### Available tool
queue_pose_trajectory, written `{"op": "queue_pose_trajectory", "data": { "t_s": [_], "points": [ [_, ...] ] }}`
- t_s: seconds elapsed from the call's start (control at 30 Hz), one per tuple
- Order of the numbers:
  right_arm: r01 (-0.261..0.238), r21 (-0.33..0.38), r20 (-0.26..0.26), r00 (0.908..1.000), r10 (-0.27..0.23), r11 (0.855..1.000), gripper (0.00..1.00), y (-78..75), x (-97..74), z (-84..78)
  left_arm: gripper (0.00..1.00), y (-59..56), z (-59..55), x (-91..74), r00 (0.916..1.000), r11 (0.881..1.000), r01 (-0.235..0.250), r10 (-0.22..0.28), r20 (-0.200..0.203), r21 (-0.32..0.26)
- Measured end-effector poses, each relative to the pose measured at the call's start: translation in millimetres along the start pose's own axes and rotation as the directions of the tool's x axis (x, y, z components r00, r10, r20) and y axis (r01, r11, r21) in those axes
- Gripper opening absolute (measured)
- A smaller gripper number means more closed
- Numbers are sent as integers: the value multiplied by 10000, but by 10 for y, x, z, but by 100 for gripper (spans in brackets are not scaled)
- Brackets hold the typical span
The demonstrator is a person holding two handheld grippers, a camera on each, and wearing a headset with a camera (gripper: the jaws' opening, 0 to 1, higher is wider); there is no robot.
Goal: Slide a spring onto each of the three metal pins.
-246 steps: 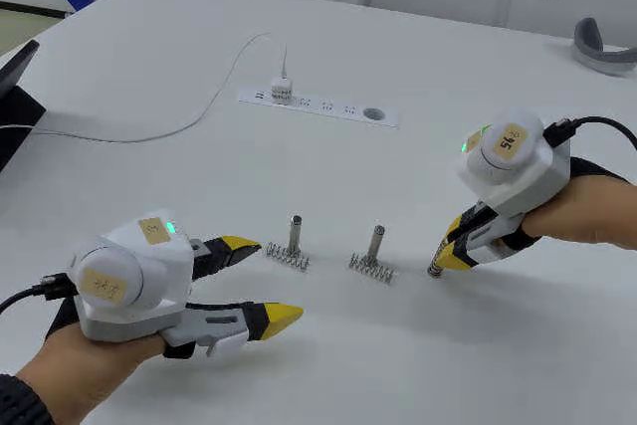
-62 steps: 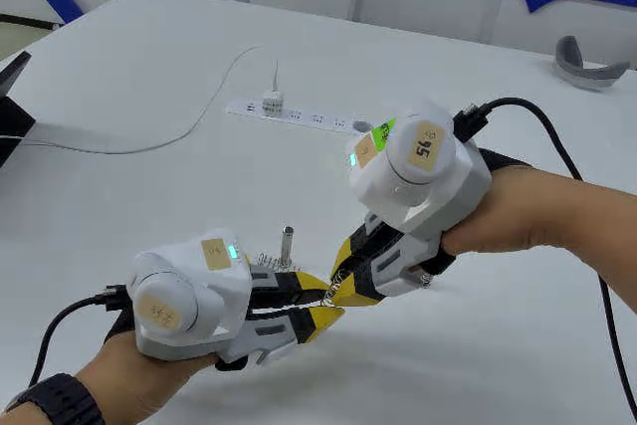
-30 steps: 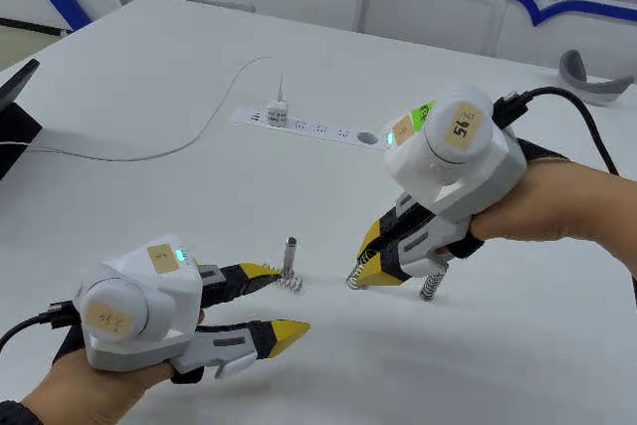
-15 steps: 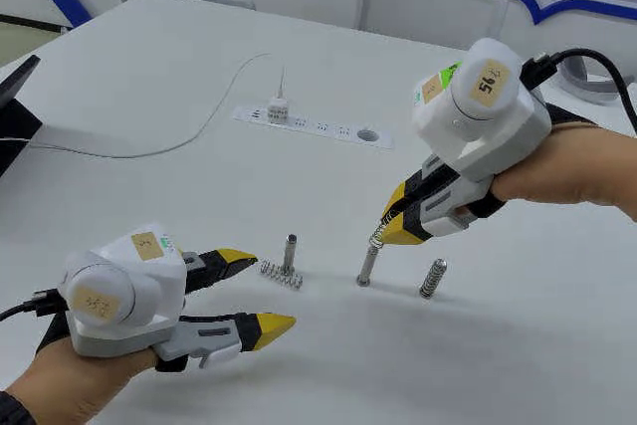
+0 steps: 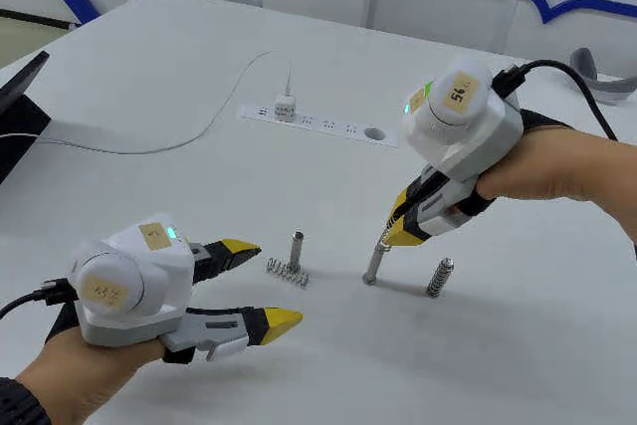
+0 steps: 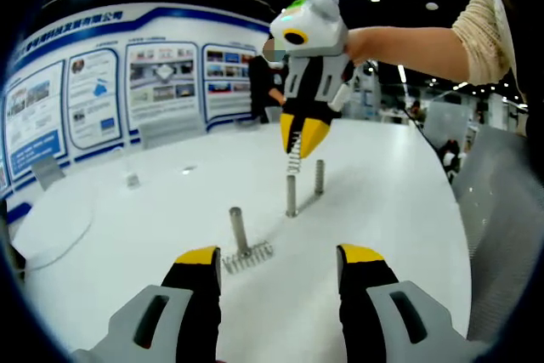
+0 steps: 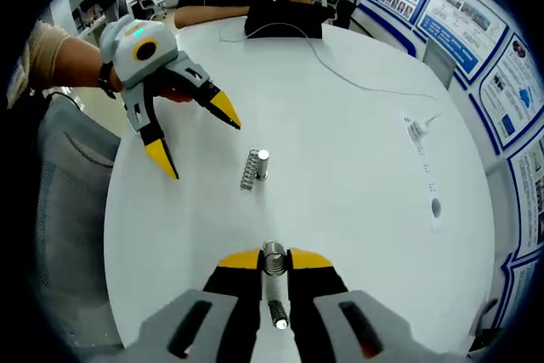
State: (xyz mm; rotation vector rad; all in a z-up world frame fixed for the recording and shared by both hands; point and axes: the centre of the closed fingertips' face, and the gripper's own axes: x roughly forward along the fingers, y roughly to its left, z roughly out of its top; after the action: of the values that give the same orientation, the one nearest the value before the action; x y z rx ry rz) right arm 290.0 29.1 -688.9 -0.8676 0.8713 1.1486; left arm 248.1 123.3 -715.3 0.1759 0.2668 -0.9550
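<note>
- The left gripper (image 5: 267, 283) sits well left of the middle pin (image 5: 373, 266) and nearer the person. Its jaws are spread wide and hold nothing.
- The left pin (image 5: 296, 249) stands upright and bare, a short way left of the middle pin. A loose spring (image 5: 288, 270) lies flat on the table (image 5: 149, 77), touching that pin's foot.
- The middle pin stands upright. Right above it the right gripper (image 5: 398, 236) points down, jaws clamped on the held spring (image 6: 293, 157), whose lower end meets the pin's top.
- The right pin (image 5: 446, 264) stands just right of the middle pin, with the fitted spring (image 5: 436, 283) around its shaft.
- A power strip (image 5: 318, 123) lies well beyond the middle pin.
</note>
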Motion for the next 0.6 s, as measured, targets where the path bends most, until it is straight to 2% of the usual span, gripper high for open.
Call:
{"op": "queue_pose_trajectory", "data": {
  "t_s": [0.23,0.6],
  "points": [
    [-167,64,-148,9998,168,9998,12,4,71,-12,56,16,-2,3,10000,10000,-17,17,-15,-11],
    [-346,155,-516,9980,353,9993,12,40,272,-72,55,0,-16,21,10000,10000,43,-43,-87,-1]
  ]
}}
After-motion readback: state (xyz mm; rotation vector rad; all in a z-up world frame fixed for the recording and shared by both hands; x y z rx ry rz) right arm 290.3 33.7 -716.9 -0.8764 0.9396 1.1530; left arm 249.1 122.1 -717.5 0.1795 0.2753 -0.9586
